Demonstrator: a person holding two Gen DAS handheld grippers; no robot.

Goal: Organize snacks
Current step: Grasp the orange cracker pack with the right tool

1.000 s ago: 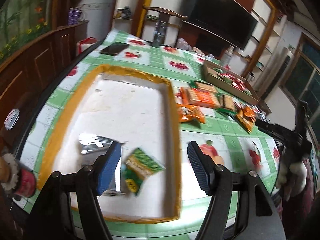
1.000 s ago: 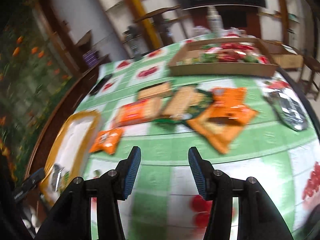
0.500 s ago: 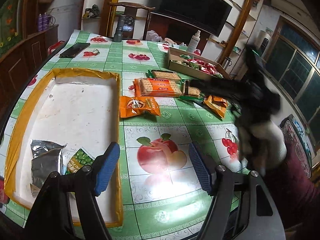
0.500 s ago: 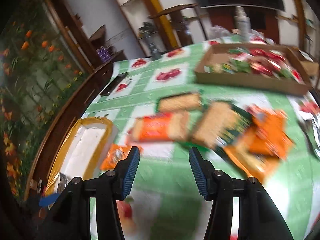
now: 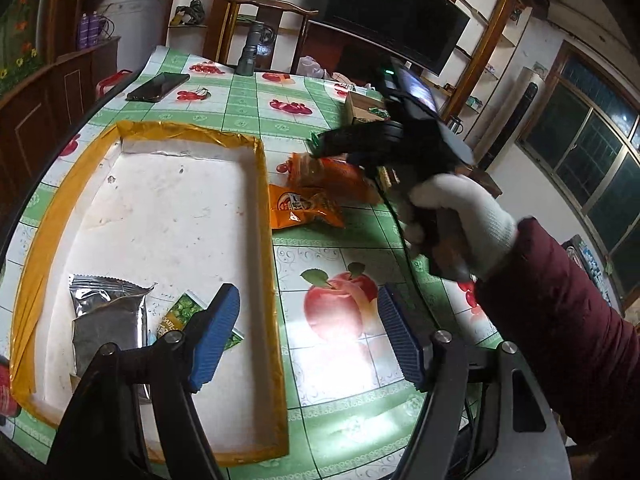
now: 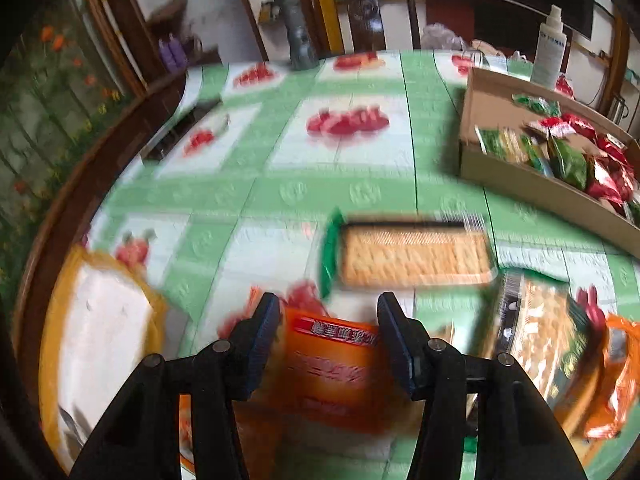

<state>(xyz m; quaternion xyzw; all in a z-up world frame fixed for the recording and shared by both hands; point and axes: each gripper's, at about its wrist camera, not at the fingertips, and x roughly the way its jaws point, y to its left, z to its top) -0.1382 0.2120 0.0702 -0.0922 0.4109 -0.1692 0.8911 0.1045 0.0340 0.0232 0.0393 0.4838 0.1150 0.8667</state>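
A white tray with a yellow taped rim [image 5: 264, 200] lies on the table and holds a silver packet [image 5: 108, 320] and a small green packet [image 5: 180, 316]. My left gripper [image 5: 308, 336] is open and empty over the tray's right edge. My right gripper [image 6: 326, 344] is open, its jaws on either side of an orange cracker pack [image 6: 332, 368]; the same pack [image 5: 340, 178] shows under it in the left wrist view. A small orange snack bag [image 5: 304, 212] lies beside the tray. A green-edged cracker pack [image 6: 412, 256] lies further off.
A cardboard box [image 6: 520, 184] full of red and green snack packets stands at the far right. More cracker and orange packs [image 6: 540, 344] lie right of my right gripper. A phone [image 5: 158, 87] and a grey flashlight [image 5: 248, 56] sit at the table's far end.
My right gripper has moved left and down over the orange cracker pack, which now sits between its open jaws. My left gripper has stayed open near the tray's right edge.
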